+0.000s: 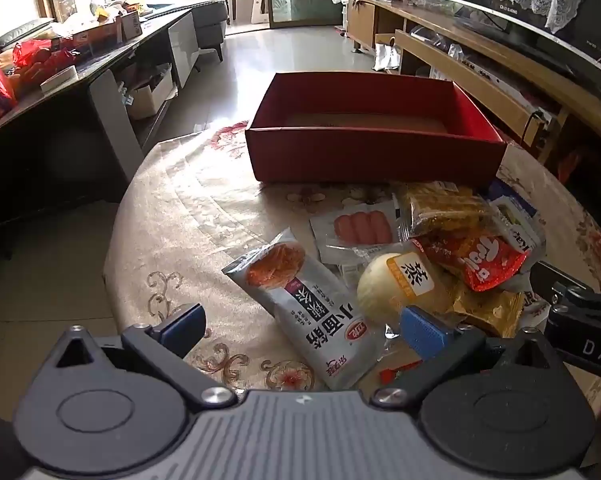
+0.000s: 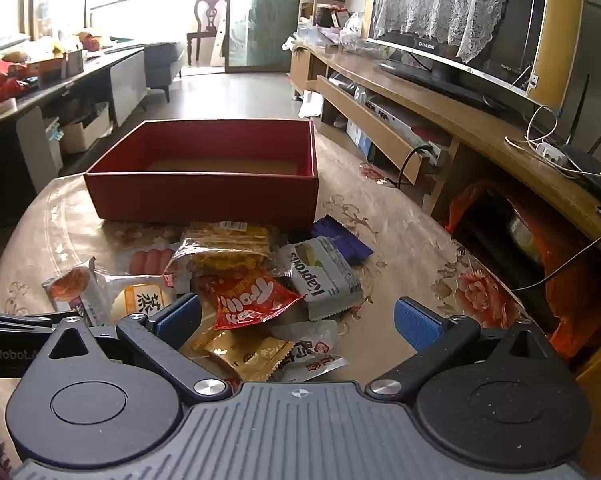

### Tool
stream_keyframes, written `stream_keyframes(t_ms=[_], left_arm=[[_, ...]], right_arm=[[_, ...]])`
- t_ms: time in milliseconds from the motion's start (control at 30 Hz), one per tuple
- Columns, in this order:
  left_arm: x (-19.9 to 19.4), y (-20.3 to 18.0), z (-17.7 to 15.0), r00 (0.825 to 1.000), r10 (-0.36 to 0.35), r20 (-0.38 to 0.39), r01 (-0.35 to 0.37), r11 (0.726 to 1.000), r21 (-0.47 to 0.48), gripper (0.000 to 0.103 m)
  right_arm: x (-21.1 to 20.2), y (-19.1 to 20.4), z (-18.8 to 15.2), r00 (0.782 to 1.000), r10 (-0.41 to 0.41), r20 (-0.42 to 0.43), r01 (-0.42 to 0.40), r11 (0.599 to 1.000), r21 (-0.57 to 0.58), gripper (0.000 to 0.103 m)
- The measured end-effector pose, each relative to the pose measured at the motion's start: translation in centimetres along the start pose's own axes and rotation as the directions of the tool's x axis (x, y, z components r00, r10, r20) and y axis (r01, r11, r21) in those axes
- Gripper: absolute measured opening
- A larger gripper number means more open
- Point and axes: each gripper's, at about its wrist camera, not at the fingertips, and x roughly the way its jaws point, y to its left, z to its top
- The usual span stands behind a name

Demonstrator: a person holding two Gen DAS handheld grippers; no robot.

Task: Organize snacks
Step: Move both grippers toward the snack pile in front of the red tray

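Observation:
An empty red box [image 1: 374, 156] [image 2: 204, 194] stands at the far side of the round table. Several snack packets lie in a heap in front of it: a grey noodle packet [image 1: 312, 316], a sausage packet [image 1: 358, 230], a round bun packet [image 1: 396, 286], a red Frolli packet [image 2: 252, 300], a grey-green packet [image 2: 322, 272] and a gold packet [image 2: 240, 350]. My left gripper [image 1: 302, 326] is open above the noodle packet. My right gripper [image 2: 296, 320] is open above the red and gold packets. Both are empty.
The table [image 1: 180, 240] has a floral cloth. A TV stand with a television [image 2: 460, 52] runs along the right. A dark cluttered side table [image 1: 60, 64] stands at the left. The right gripper's body [image 1: 580, 320] shows at the right edge of the left wrist view.

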Motion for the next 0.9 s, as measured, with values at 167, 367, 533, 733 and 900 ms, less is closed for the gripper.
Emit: stream_keyframes(t_ms=[167, 367, 533, 733, 900], left_arm=[[0.39, -0.06, -0.55, 1.000, 0.010, -0.017, -0.010, 1.000, 0.020, 0.103], [0.50, -0.37, -0.59, 0.999, 0.019, -0.034, -0.018, 0.999, 0.033, 0.103], [0.75, -0.45, -0.76, 0.999, 0.020, -0.049, -0.018, 0.999, 0.042, 0.103], [0.87, -0.61, -0.84, 0.998, 0.026, -0.059, -0.023, 0.998, 0.050, 0.103], [0.97, -0.69, -0.88, 0.997, 0.033, -0.069, -0.029, 0.998, 0.057, 0.103]], right_arm=[[0.03, 0.01, 0.08, 1.000, -0.013, -0.005, 0.013, 1.000, -0.013, 0.103], [0.36, 0.47, -0.51, 1.000, -0.020, -0.016, 0.020, 0.999, -0.036, 0.103], [0.45, 0.55, -0.50, 0.999, -0.023, -0.034, 0.021, 0.998, -0.058, 0.103], [0.51, 0.55, -0.58, 0.999, -0.022, -0.045, 0.019, 0.998, -0.065, 0.103], [0.69, 0.59, -0.68, 0.998, -0.023, -0.056, 0.019, 0.997, -0.071, 0.103]])
